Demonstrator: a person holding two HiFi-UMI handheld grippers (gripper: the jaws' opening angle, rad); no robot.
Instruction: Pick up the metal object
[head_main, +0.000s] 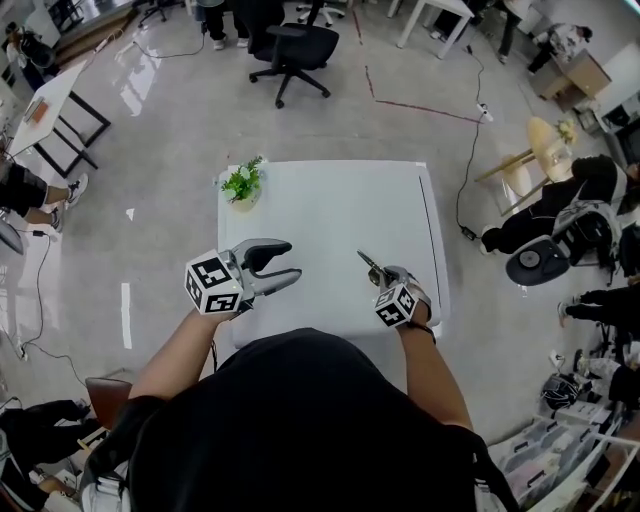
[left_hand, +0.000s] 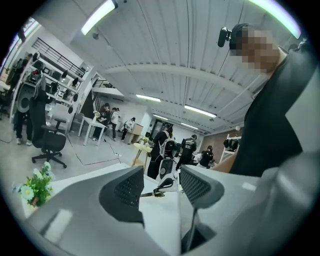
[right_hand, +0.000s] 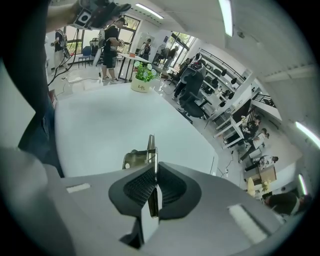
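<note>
right gripper (right_hand: 156, 170), metal object (right_hand: 150, 146) — near table (head_main: 436, 262) corner

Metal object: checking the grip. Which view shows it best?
Right gripper view: the metal object sits close, clamped in the right gripper. Head view shows it small; left gripper view, a distant sliver.

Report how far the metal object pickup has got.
Done: the right gripper is shut on the metal object, which sticks out past its jaws. In hand: the lift. In the left gripper view the object looks clear of the white table, though I can't be certain. The left gripper is open and empty, taking no part. Left: at most, raising it well clear.
</note>
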